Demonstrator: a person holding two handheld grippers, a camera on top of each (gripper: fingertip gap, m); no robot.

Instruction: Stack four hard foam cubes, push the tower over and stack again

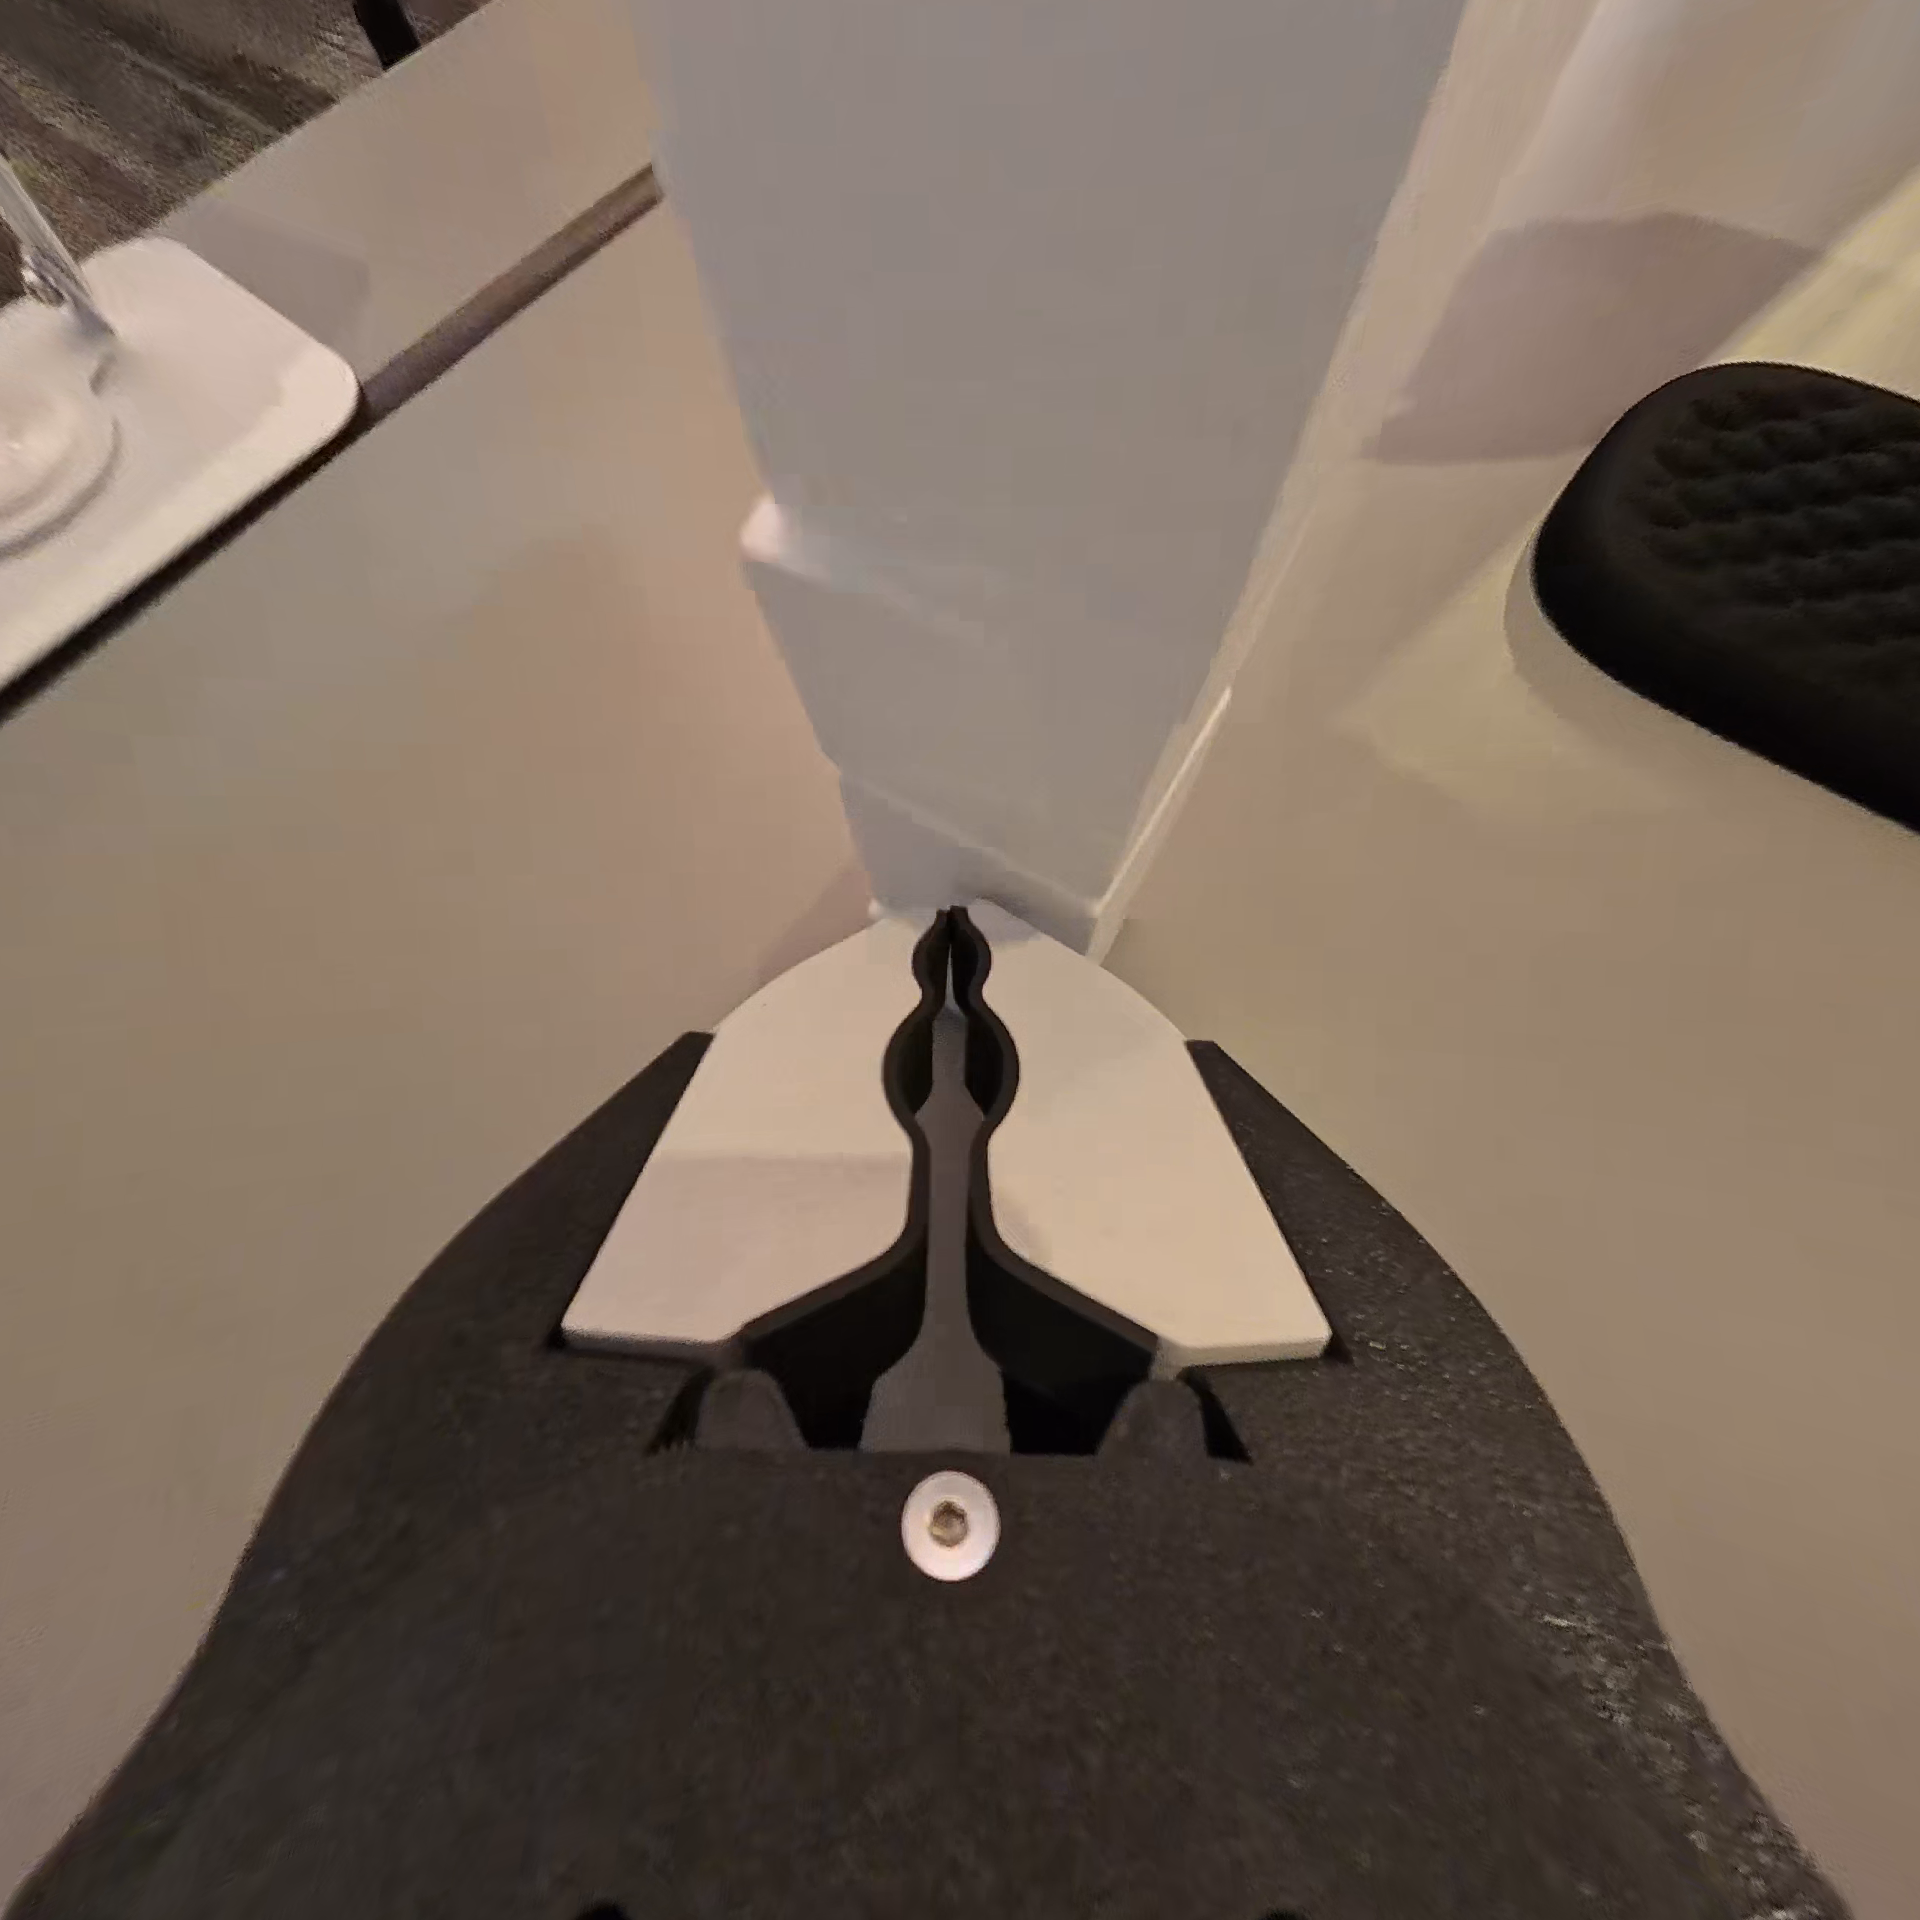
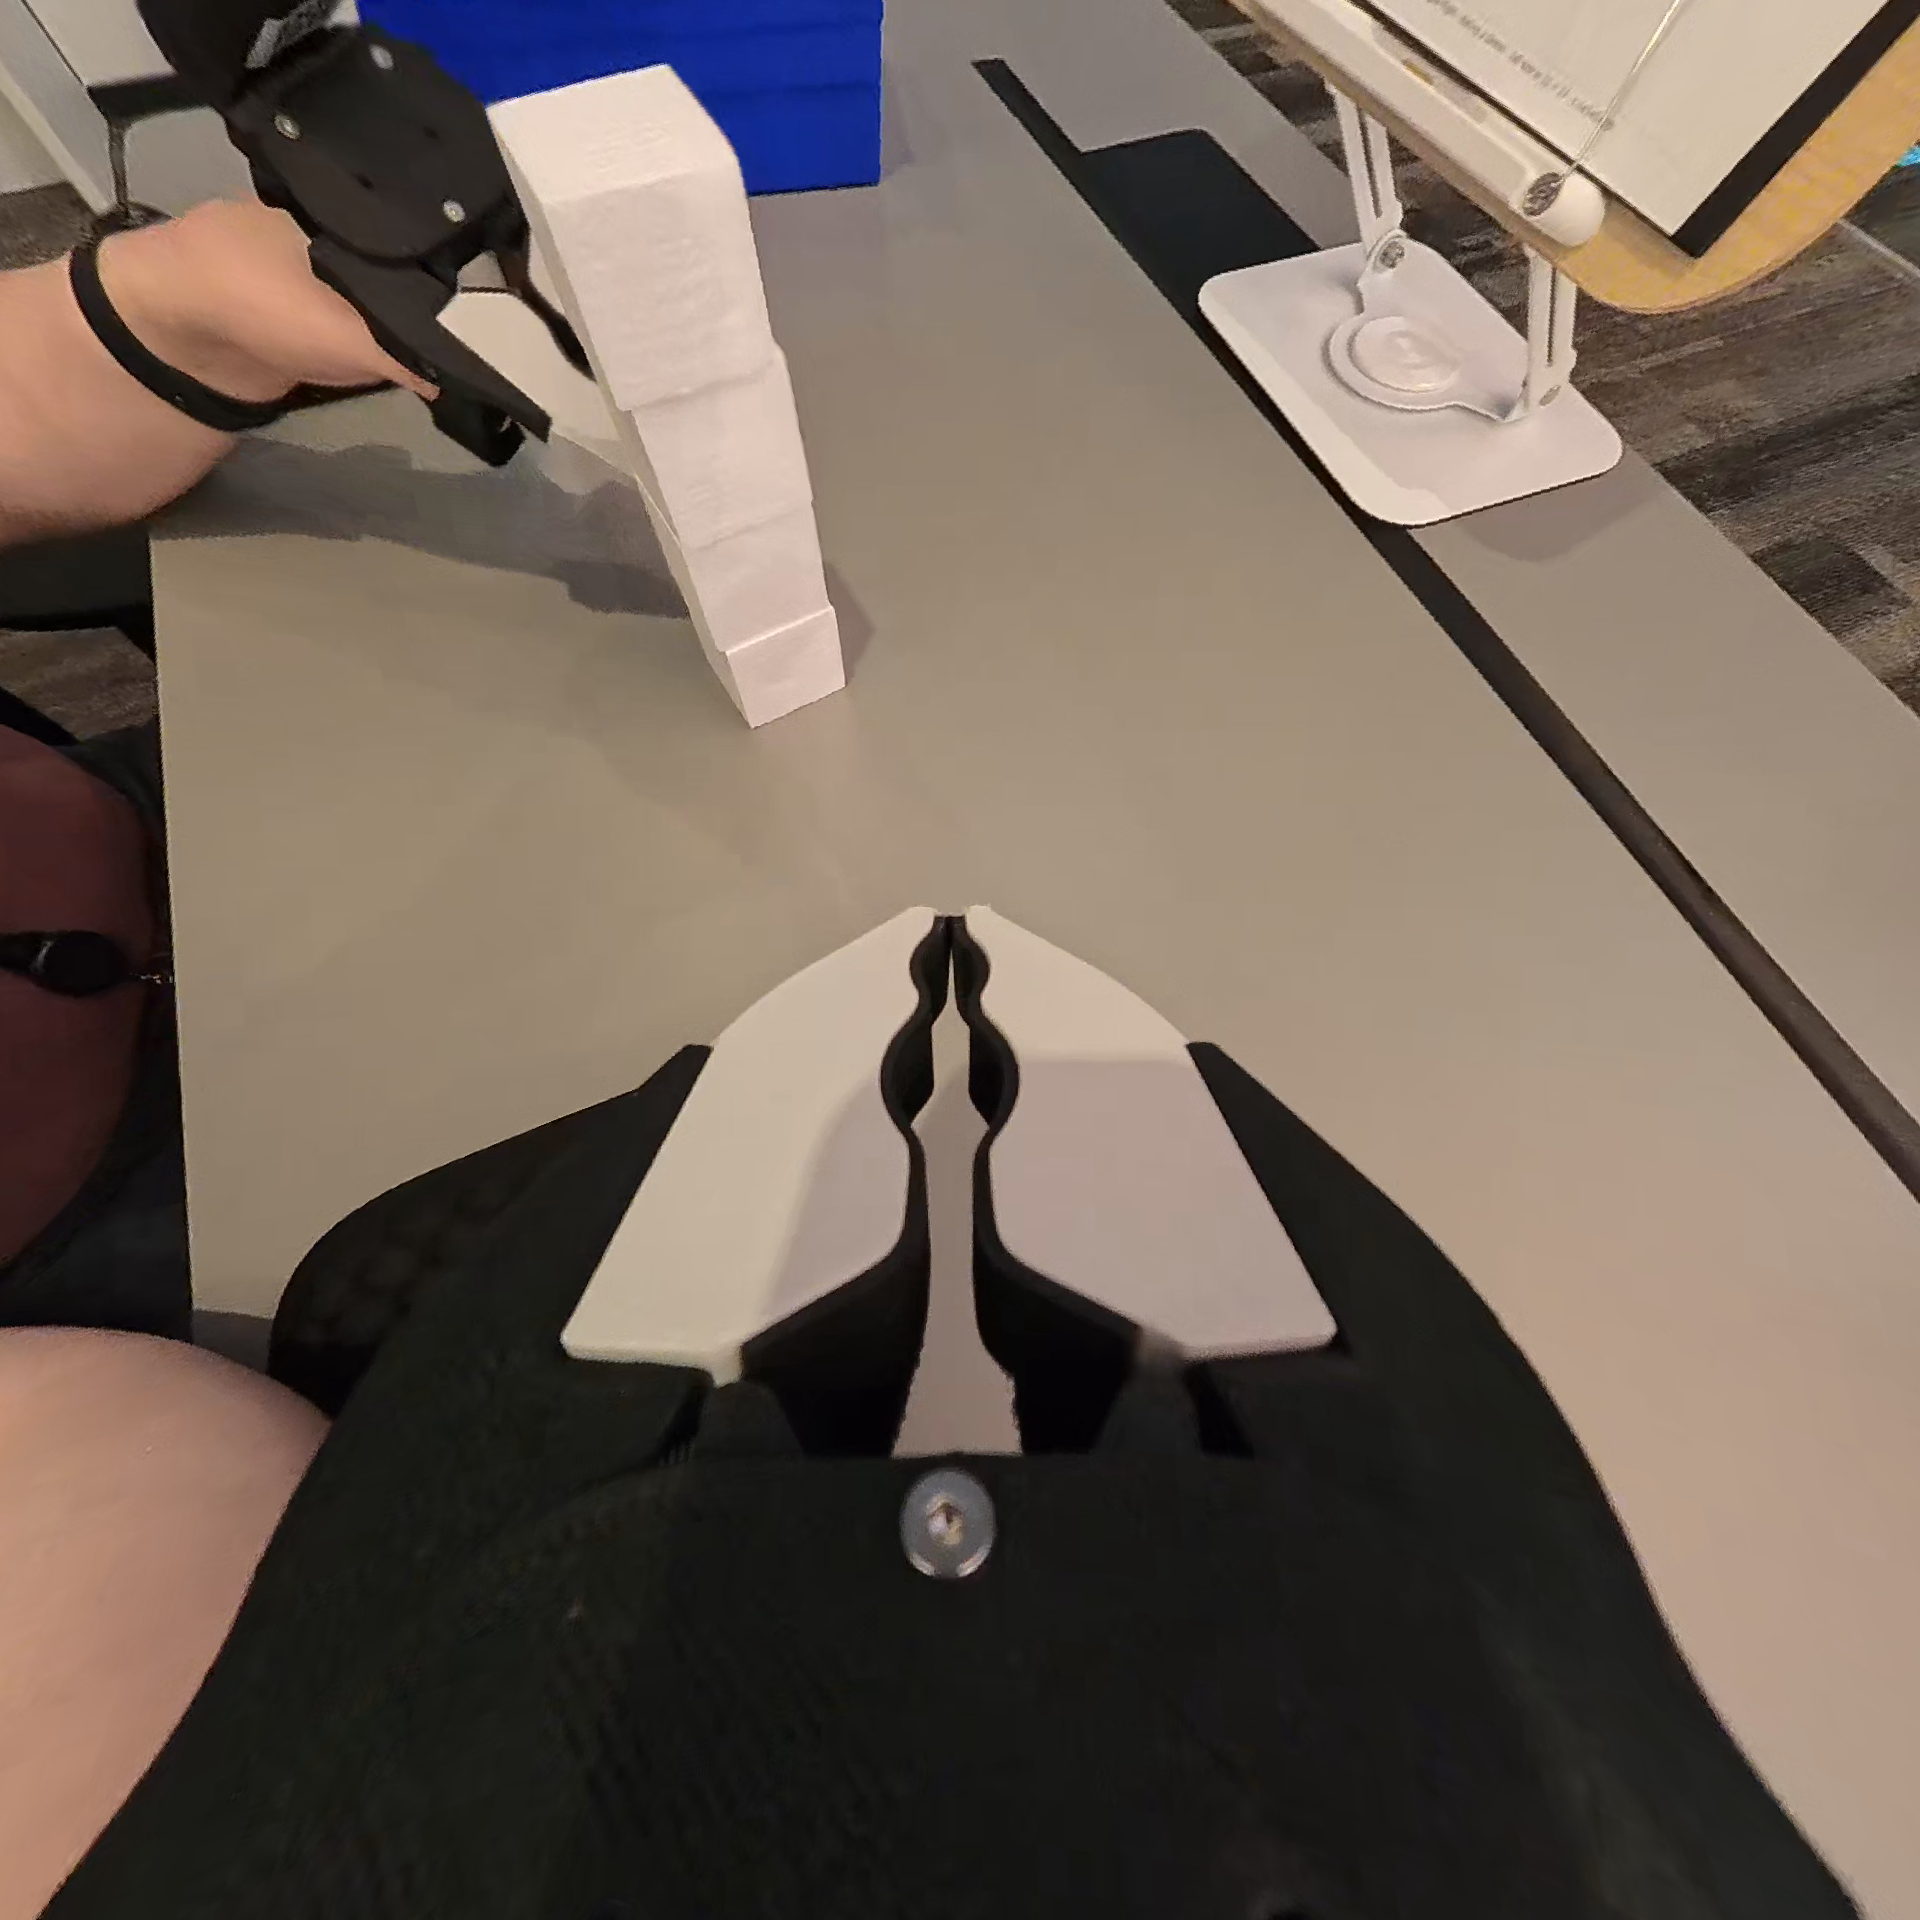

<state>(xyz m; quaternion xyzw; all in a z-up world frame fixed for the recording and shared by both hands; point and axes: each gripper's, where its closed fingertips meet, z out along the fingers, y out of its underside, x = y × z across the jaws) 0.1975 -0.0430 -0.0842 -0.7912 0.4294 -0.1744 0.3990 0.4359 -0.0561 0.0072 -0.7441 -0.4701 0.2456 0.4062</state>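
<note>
Four white foam cubes stand as a tower [image 2: 717, 416] on the grey table [image 2: 1091, 748], with slight offsets between them. My left gripper [image 2: 566, 348] is shut and empty, its tips against the tower's left side near the upper cubes. In the left wrist view the shut left gripper [image 1: 952, 916] touches the tower [image 1: 987, 416], which fills the upper middle. My right gripper [image 2: 954, 916] is shut and empty, well in front of the tower and apart from it. I cannot tell whether the tower is tilting.
A blue box [image 2: 727, 94] stands behind the tower. A white stand base [image 2: 1403, 364] holding a board [image 2: 1558, 104] sits at the right, past a dark seam. A black padded rest [image 1: 1745, 582] lies beside the tower. A person's hand [image 2: 208, 332] holds the left gripper. Some 25 cm of space lies between my two pairs of fingers.
</note>
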